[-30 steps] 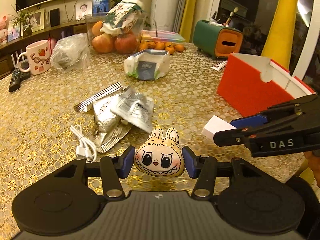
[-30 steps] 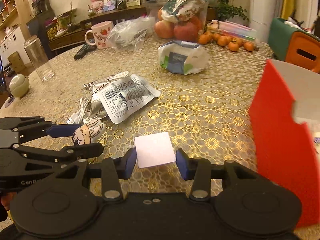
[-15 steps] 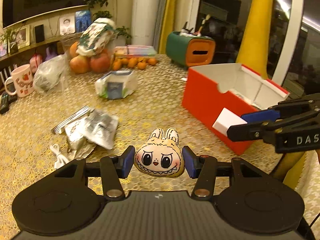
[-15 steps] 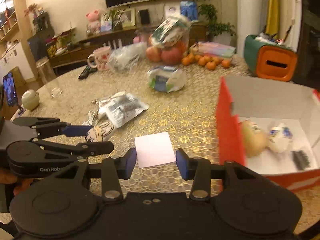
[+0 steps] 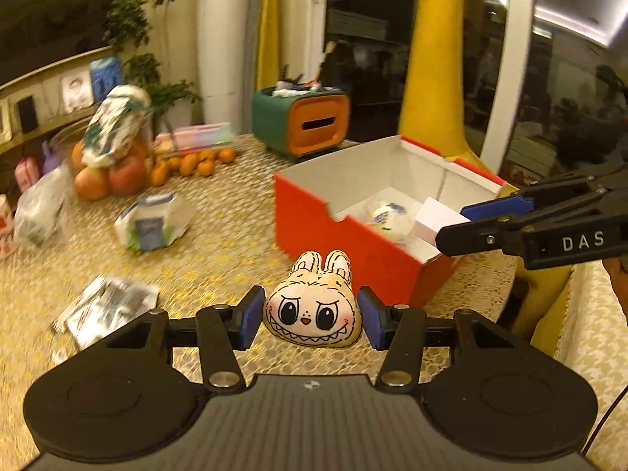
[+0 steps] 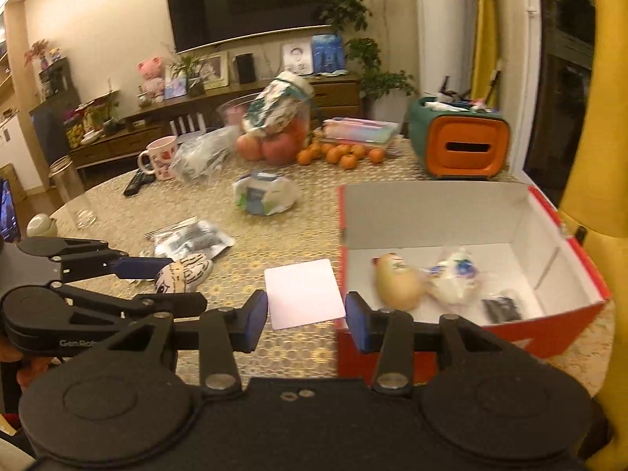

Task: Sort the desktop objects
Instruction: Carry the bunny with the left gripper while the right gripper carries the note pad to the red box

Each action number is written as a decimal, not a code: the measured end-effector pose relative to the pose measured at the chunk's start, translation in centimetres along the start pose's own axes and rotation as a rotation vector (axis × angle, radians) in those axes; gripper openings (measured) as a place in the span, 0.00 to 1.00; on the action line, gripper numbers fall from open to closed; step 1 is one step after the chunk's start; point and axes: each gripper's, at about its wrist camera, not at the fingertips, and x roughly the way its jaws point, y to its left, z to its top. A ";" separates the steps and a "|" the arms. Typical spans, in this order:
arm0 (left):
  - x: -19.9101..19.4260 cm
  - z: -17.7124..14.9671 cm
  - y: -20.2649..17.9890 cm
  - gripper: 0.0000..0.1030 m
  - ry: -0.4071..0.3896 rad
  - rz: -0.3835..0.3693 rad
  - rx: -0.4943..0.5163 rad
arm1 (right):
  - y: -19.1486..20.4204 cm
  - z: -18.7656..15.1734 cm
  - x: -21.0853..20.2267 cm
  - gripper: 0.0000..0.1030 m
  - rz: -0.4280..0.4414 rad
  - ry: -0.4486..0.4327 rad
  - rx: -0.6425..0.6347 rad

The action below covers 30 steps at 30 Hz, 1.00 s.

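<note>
the left gripper (image 5: 312, 316) is clenched on the bunny-face plush (image 5: 313, 306), the right gripper (image 6: 307, 310) on a white card (image 6: 302, 292); both hang over the counter (image 5: 219, 251) near the red box (image 6: 561, 216) at 2 o'clock. the thin card could slip from the fingers, or the grippers could clash at the box (they're close). only the right wrist view shows the toys already lying in the box.

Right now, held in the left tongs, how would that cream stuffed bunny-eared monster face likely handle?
The cream stuffed bunny-eared monster face looks padded, so probably light and squashy. It keeps its shape between the left tongs, so likely not floppy. Its fabric skin probably grips well; breakage seems unlikely.
</note>
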 end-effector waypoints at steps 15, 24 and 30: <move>3.9 4.6 -6.2 0.49 -0.016 -0.095 0.133 | -6.4 0.0 -1.6 0.41 -0.110 -0.023 0.070; 7.8 6.6 -8.4 0.49 0.033 -0.110 0.187 | -11.1 0.5 -0.4 0.41 -0.174 0.003 0.119; 10.7 7.5 -9.1 0.49 0.096 -0.110 0.231 | -13.2 1.1 1.1 0.41 -0.201 0.026 0.131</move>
